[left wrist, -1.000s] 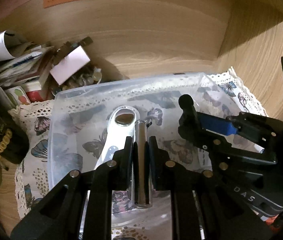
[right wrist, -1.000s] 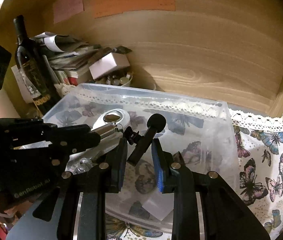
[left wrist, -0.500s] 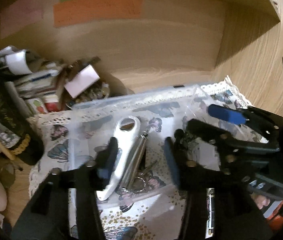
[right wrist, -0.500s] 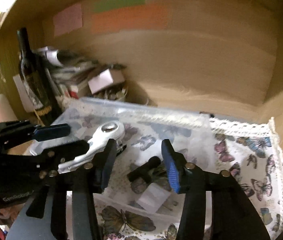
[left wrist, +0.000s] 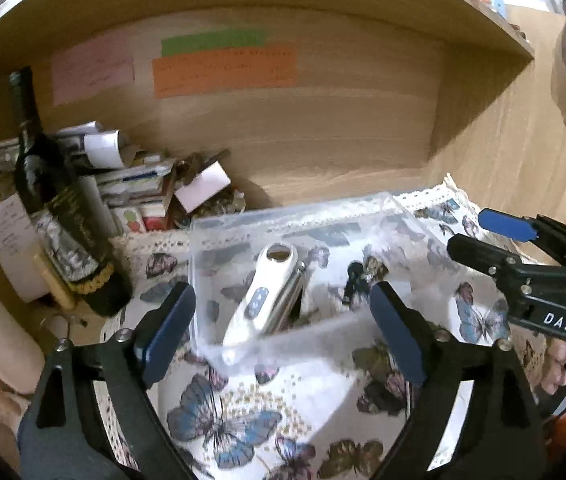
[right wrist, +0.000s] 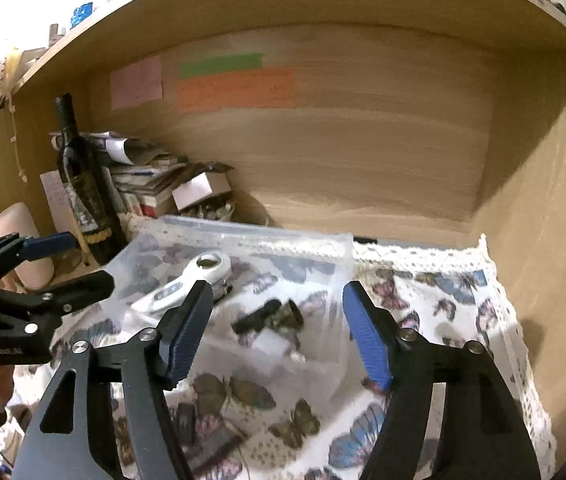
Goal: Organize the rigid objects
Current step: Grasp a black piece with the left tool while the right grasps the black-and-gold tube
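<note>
Both grippers, left gripper [left wrist: 283, 336] and right gripper [right wrist: 277, 332], hang spread and empty. At twelve o'clock of each, a clear plastic bin [left wrist: 203, 280] holds a smooth white opener [left wrist: 261, 296] and a matte black cylindrical piece [right wrist: 257, 318] on butterfly-print cloth [right wrist: 443, 304].

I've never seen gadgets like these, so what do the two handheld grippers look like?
Both are matte black plastic. The left gripper and the right gripper each have two angular fingers with triangular cut-outs, silver screws and ribbed blue pads. White lettering marks the bodies; "DAS" shows on the right one. No cables or sleeves are visible.
</note>
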`<state>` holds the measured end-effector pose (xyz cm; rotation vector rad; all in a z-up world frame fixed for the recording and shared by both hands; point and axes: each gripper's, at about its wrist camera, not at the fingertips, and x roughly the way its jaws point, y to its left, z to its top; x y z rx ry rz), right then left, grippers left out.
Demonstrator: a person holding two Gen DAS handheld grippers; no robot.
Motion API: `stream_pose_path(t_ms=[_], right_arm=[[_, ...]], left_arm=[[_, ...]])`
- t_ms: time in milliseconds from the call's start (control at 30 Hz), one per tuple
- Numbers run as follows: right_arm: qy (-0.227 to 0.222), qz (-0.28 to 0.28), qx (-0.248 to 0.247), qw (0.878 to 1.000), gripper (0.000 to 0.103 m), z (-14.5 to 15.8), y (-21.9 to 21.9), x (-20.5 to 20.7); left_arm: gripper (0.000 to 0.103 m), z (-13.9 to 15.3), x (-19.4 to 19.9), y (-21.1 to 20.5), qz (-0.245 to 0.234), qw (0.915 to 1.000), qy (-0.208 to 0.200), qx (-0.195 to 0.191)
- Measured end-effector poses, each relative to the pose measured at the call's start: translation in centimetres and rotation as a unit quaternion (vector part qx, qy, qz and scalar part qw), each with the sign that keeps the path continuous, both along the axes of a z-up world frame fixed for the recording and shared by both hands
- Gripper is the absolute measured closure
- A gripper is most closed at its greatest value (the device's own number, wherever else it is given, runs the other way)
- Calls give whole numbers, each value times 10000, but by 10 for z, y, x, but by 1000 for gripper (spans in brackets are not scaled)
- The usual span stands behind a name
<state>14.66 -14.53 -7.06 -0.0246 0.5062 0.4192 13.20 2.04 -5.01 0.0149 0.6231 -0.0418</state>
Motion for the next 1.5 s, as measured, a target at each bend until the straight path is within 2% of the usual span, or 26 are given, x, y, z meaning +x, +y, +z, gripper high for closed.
stream_pose_path(t_ms=[100,300,433,667,733,867,1100,1267,1333,1500], right_arm=[[151,34,-17,9999,35,-10,-2,-8],[779,307,-136,9964,33,-49,10,-23],[1297,418,-97,9906,33,-76,22,-29],[1652,263,-337,9853,34,-96,26,-27],[1646,187,-316,9857,39,-97,21,-26],[1609,75,-475,9858,60,-96,11,-24],[1487,113,-509,9875,80,-96,12,-23],[1453,116,-389,9885,81,-96,11,-21],[1469,110,-276,9887,81,-94,6,-21],[1367,2,-27,9906,81,-84,-14,-24]], left_arm=[[9,-10,-11,1,8,9999,150,-18],[9,-38,-27,11,92,9981,606,-46],[9,-55,-32,18,111,9953,903,-325],[9,-70,-39,7,2,9937,1041,-416],[9,-73,-39,1,-60,9934,1081,-366],[9,-79,-35,-9,-234,9920,1192,-351],[9,-93,-21,-33,-576,9861,1537,-262],[10,-101,-14,-47,-722,9820,1730,-239],[18,-102,-11,-52,-782,9809,1769,-217],[27,-105,-1,-63,-841,9793,1837,-126]])
